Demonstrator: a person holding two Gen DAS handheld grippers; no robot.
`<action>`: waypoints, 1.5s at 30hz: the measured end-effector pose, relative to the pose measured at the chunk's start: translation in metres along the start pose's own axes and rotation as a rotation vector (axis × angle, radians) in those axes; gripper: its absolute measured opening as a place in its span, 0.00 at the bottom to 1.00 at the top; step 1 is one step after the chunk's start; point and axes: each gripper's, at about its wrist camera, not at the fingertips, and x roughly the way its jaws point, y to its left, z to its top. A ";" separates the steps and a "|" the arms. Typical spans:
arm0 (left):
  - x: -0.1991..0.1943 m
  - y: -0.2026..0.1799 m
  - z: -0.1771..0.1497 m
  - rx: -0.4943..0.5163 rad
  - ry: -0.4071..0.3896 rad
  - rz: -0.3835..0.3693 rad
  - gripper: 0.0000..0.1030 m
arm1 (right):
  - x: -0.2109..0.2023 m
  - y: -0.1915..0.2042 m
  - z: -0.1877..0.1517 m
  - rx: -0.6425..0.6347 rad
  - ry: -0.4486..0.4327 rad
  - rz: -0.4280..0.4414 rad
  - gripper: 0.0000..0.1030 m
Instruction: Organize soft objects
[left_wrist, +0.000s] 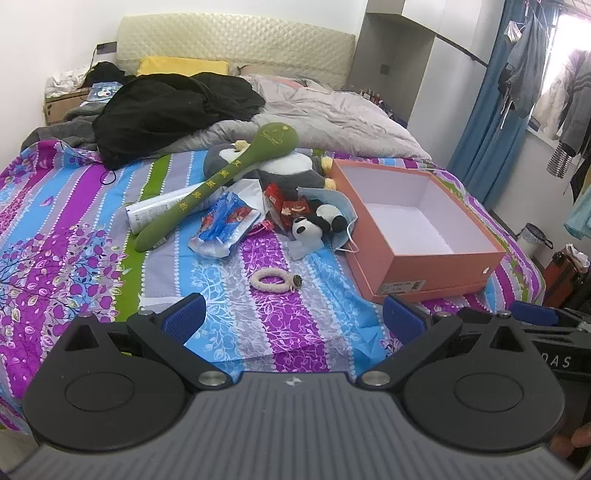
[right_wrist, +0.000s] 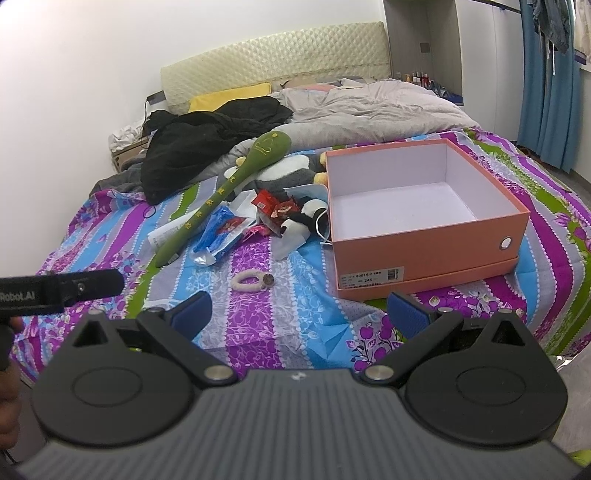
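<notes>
While the left gripper (left_wrist: 291, 314) hangs over the flowery bedsheet (left_wrist: 66, 229), its blue ribbed fingers (left_wrist: 183, 317) stand far apart and hold nothing. Ahead sits the orange cardboard box (left_wrist: 439, 271), square, open and white inside. Just left of the box lies a small fluffy panda toy (left_wrist: 317, 221) on a pale blue face mask (left_wrist: 343, 206). Behind the panda, still left of the box, rests a bigger grey and white plush penguin (left_wrist: 291, 170). A long green plush mallet (left_wrist: 221, 181) with yellow writing leans across it. Farther left of the box lie a crinkly blue wrapper (left_wrist: 225, 225) and a white tube (left_wrist: 162, 210). Nearer than these, left of the box, lies a fuzzy cream hair tie (left_wrist: 271, 281). This view alone shows clothes (left_wrist: 524, 74) hanging by the window, far right of the box.

From the right wrist view, the right gripper (right_wrist: 299, 314) also has its jaws spread wide and bare. The box (right_wrist: 424, 247) shows a round metal hole on its side, which the left view misses. The panda (right_wrist: 299, 225), mallet (right_wrist: 218, 199) and hair tie (right_wrist: 251, 281) sit left of the box. Far left of the box pokes a black gripper arm (right_wrist: 62, 290).
</notes>
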 end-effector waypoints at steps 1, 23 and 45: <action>0.002 0.000 0.000 0.002 0.002 -0.002 1.00 | 0.002 -0.001 0.000 0.007 -0.004 0.006 1.00; 0.073 0.024 0.000 -0.015 0.073 -0.054 1.00 | 0.065 -0.004 0.006 0.075 0.022 0.045 0.92; 0.195 0.061 -0.005 -0.077 0.199 -0.173 0.67 | 0.171 0.017 0.026 0.042 0.095 0.101 0.72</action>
